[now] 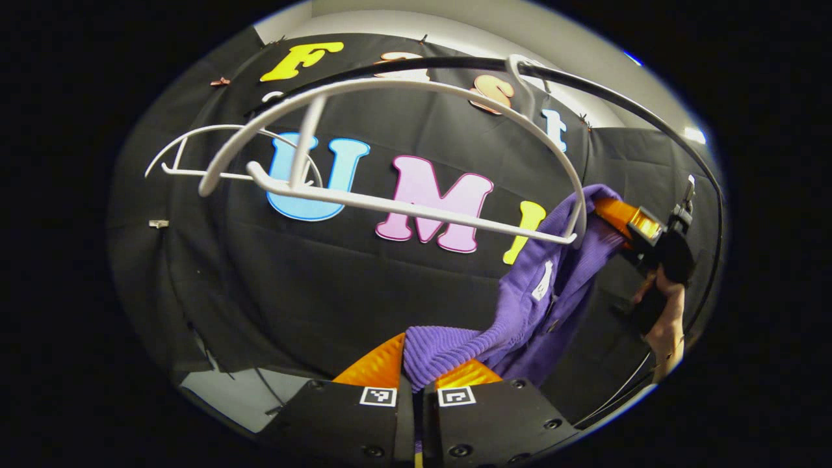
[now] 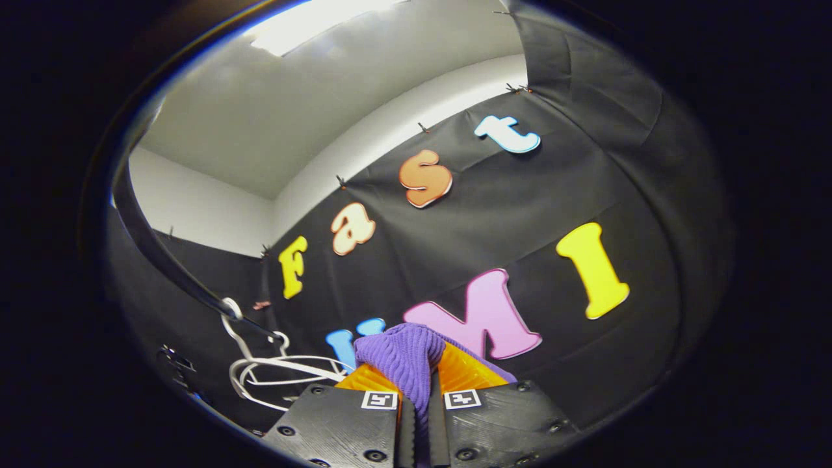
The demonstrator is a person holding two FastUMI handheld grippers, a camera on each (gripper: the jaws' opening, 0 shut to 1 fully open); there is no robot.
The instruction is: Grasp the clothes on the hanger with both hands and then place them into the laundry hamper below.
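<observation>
A: Left gripper view first. Where's the garment against the hanger?

B: The purple knitted garment (image 1: 520,305) hangs below the right end of the white hanger (image 1: 390,149), 1 fold just touching that tip. The hanger is hooked on the dark rail (image 1: 585,81) above. The left gripper (image 1: 419,370) has its fingers closed down on a bunched ribbed edge, with only cloth between them.

A: And the other tool?

B: Farther off, right of the hanger's end, the right gripper (image 1: 624,221) sits at the garment's upper edge with a hand (image 1: 669,318) holding it.

A: Right gripper view?

B: Its own fingers are pinched together on a hump of the same purple cloth (image 2: 406,357). A second white hanger (image 2: 279,370) and the rail (image 2: 169,260) lie off to the left.

A: So which step?

B: I'd judge the 2-handed grasp is made and the garment is nearly free of the hanger. Next calls for drawing that last fold clear, then lowering both tools together. I can't see the hamper, so its place below has to be found.
</observation>
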